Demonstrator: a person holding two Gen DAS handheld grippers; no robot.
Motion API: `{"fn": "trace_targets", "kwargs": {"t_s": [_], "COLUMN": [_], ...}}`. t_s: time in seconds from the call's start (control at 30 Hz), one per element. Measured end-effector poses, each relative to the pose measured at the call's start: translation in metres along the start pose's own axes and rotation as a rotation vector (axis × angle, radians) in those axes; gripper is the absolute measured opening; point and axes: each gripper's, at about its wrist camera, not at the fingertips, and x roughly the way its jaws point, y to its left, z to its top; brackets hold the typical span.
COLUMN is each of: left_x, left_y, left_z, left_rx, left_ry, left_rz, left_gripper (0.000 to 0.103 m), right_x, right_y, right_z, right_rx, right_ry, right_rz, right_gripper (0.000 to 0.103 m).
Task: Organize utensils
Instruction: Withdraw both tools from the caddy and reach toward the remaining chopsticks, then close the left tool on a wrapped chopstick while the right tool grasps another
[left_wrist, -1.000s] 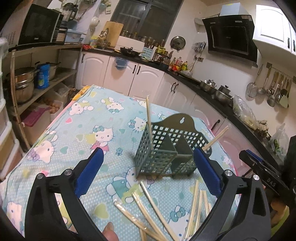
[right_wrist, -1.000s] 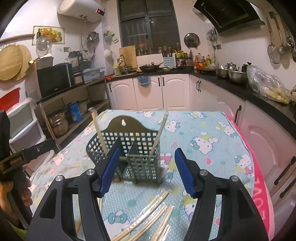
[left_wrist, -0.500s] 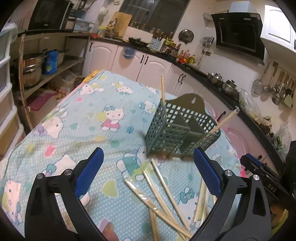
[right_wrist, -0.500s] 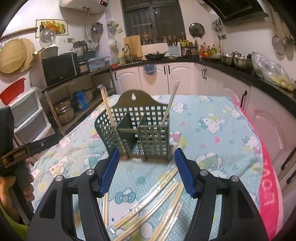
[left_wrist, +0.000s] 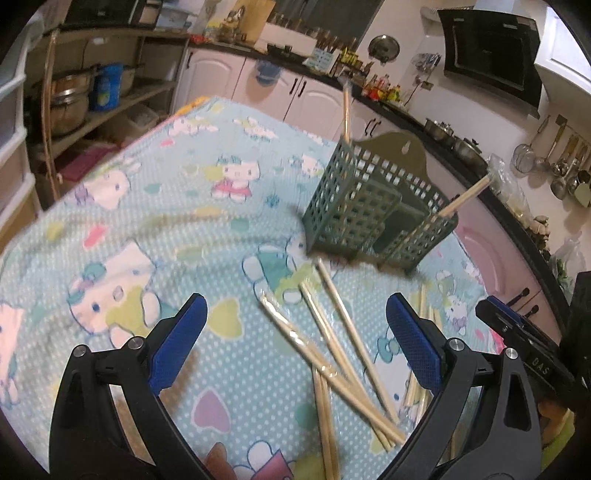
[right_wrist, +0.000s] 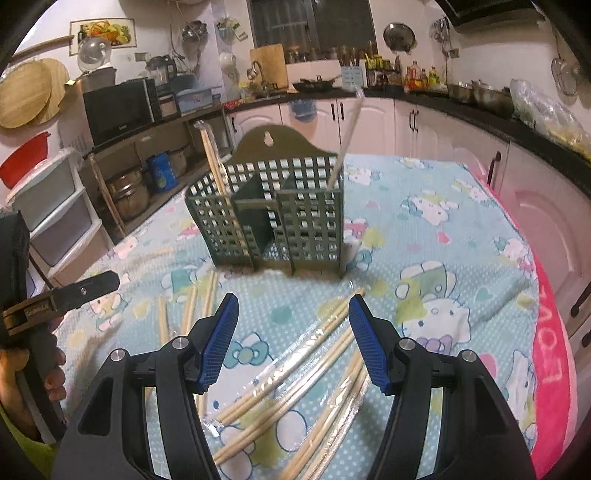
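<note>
Tongs: left (left_wrist: 295, 332), right (right_wrist: 290, 332) both spread, empty, above loose chopsticks (right_wrist: 295, 373); caddy (right_wrist: 273, 214) beyond, mid-table.

Your right gripper (right_wrist: 291, 332) hovers with jaws apart over wrapped chopsticks (right_wrist: 295, 373) lying on the cartoon-print cloth (right_wrist: 443, 236). Beyond them stands the green utensil basket (right_wrist: 269, 218), one chopstick pair upright at each end. Your left gripper (right_wrist: 62, 299) shows at far left.
</note>
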Motion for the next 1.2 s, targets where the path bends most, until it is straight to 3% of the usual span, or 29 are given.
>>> {"fn": "trace_targets", "kwargs": {"t_s": [0.13,0.23,0.37,0.63,0.8,1.2], "left_x": [0.012,0.019,0.028,0.049,0.06,0.073], "left_y": [0.004,0.005,0.009,0.02,0.026,0.028], "left_z": [-0.01,-0.016,-0.022,-0.014,-0.003,0.01], "left_rx": [-0.03,-0.045,-0.074,-0.134,-0.156,-0.152], "left_ry": [0.055,0.086,0.131,0.175,0.184,0.186], "left_rz": [-0.017,-0.027,-0.049,-0.061,-0.046,-0.012], "left_gripper": [0.086,0.078,0.055,0.049,0.039,0.034], "right_x": [0.012,0.02,0.031,0.058,0.075,0.119], "right_y": [-0.009,-0.016,-0.024,-0.038,-0.049,-0.069], "right_z": [-0.004,-0.006,-0.008,-0.002,0.006,0.015], "right_rx": [0.018,0.034,0.046,0.07,0.113,0.241], "right_ry": [0.04,0.071,0.101,0.159,0.186,0.265], "right_rz": [-0.007,-0.012,-0.014,-0.015,-0.017,-0.007], "right_gripper": [0.06,0.06,0.06,0.06,0.06,0.059]}}
